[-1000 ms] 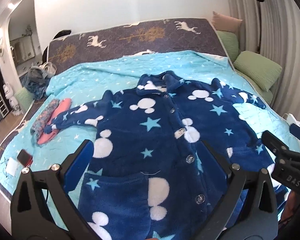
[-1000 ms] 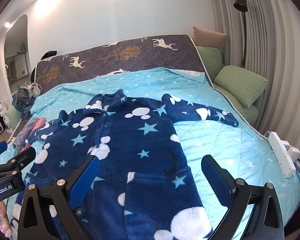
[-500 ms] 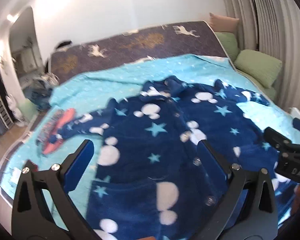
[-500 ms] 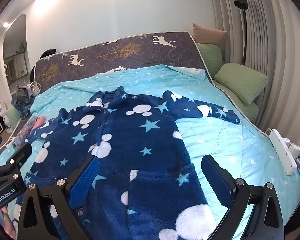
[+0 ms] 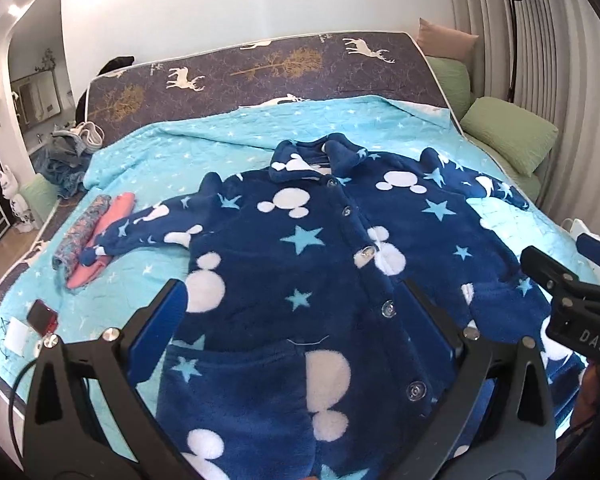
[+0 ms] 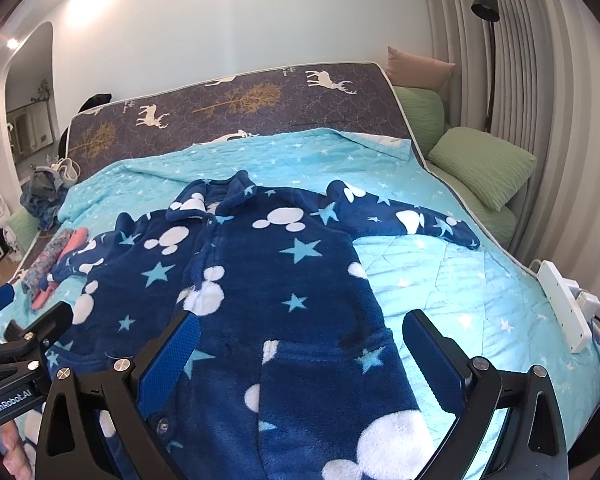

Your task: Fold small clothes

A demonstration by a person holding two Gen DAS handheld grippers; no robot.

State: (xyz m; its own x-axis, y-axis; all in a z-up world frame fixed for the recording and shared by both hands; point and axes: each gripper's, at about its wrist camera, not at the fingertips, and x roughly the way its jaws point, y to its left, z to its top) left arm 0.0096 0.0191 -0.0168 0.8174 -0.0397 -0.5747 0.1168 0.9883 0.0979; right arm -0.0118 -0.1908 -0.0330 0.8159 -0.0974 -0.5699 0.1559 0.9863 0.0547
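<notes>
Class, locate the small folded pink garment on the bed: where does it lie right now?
In the left wrist view, the folded pink garment lies at the left side of the turquoise quilt, beside a patterned folded cloth, with the blue jacket sleeve's cuff resting on it.

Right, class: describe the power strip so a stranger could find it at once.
Start at the bed with the turquoise star quilt. Go to its right edge, below the green pillows. The power strip lies there: long, white, hard plastic, the only thing there that is not fabric.

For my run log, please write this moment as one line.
garment: blue fleece jacket flat on bed, buttoned, sleeves spread | left claw: open, above hem, empty | right claw: open, above hem, empty | fold: not begun
</notes>
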